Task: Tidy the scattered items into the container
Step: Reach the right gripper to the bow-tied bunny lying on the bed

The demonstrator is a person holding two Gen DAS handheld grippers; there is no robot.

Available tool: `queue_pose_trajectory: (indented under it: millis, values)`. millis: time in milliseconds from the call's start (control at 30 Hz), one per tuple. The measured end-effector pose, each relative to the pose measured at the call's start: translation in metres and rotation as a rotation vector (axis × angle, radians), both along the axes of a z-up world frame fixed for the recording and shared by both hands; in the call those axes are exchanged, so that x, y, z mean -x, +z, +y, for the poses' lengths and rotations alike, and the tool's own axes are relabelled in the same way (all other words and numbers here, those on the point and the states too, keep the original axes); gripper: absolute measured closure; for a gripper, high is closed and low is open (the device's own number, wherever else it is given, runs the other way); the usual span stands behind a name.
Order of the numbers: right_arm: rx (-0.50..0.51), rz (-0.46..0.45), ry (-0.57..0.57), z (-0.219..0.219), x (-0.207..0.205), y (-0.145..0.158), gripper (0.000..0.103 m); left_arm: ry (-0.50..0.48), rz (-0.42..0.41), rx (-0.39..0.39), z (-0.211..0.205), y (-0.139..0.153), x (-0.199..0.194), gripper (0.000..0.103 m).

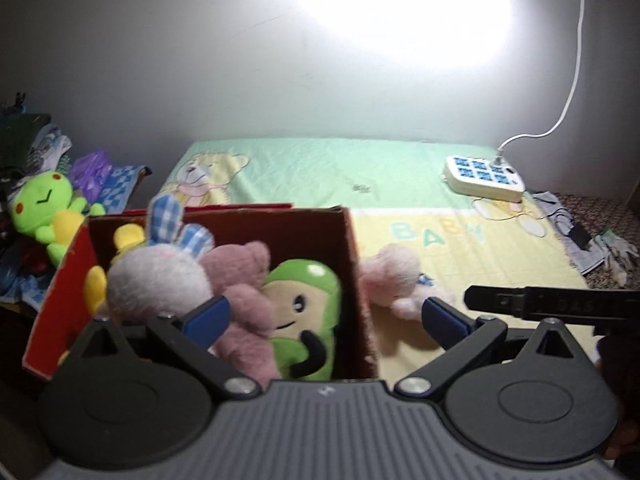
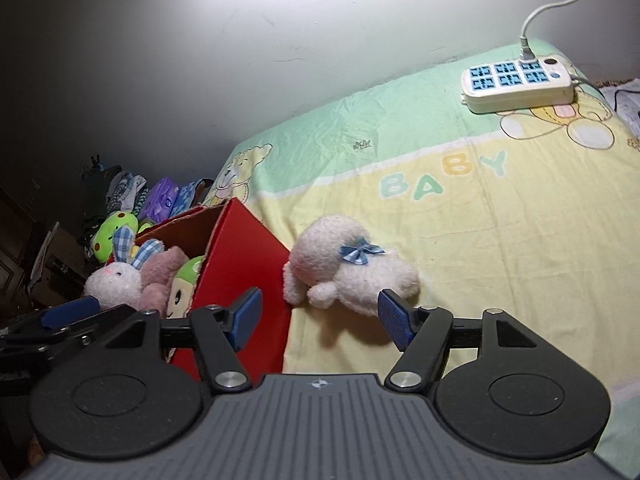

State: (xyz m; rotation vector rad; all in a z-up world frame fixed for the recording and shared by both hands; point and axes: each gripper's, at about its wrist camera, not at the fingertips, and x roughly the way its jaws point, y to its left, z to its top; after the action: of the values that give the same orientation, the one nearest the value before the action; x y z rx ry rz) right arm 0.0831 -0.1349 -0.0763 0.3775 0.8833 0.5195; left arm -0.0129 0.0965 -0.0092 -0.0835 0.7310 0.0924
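On the yellow part of the bed sheet, just beside the right wall of the red cardboard box, a white plush lamb lies on its side, long axis across the sheet, head toward the box, a blue gingham bow on its neck. The right gripper hangs near it with jaws apart, gripping nothing. The left gripper stands wide and empty above the box's right wall, which holds a white bunny, a pink plush and a green one
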Motion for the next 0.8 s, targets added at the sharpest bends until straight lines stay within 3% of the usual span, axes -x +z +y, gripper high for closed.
queue_pose_trajectory:
  millis: [167, 467, 800]
  values:
    - [-0.021, 0.055, -0.025, -0.024, -0.017, -0.013, 0.036, -0.135, -0.029, 0.016, -0.039, -0.004, -0.009, 0.001]
    - [-0.04, 0.108, 0.002, -0.05, -0.05, -0.035, 0.036, -0.291, 0.055, 0.067, -0.1, -0.045, -0.033, 0.001]
    - [-0.126, 0.15, 0.116, -0.045, -0.08, -0.065, 0.037, -0.204, 0.123, 0.034, -0.113, -0.095, -0.065, 0.001]
